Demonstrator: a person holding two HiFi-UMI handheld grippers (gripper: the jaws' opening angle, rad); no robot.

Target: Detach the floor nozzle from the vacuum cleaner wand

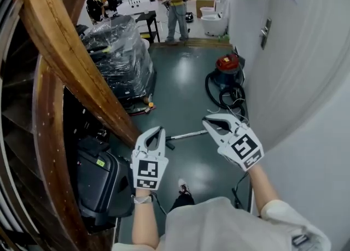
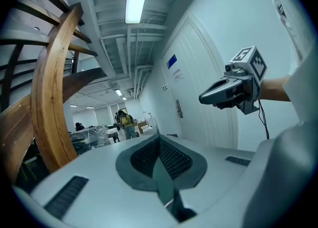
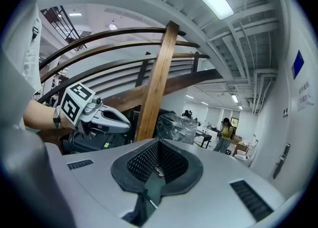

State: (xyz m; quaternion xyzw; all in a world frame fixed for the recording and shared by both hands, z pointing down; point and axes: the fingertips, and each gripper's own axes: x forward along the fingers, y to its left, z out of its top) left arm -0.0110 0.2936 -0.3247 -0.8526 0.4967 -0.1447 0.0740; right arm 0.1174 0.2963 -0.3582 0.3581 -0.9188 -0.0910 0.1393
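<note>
L claw (image 1: 159, 130) and R claw (image 1: 209, 120) are held clenched, w/ nothing gripped. The vacuum wand (image 1: 188, 134) is seen lying on the floor (image 1: 180, 80) betw. the two claw tips; its nozzle cannot be made out.

The head camera looks steeply down at the floor (image 1: 180, 80) and along the room. Each gripper camera sits close behind its own jaws, facing nearly level the same way; the left one catches the right gripper (image 2: 203, 98), the right one the left gripper (image 3: 126, 121). All share the wooden rail (image 1: 71, 64) and far person (image 1: 176, 4).
</note>
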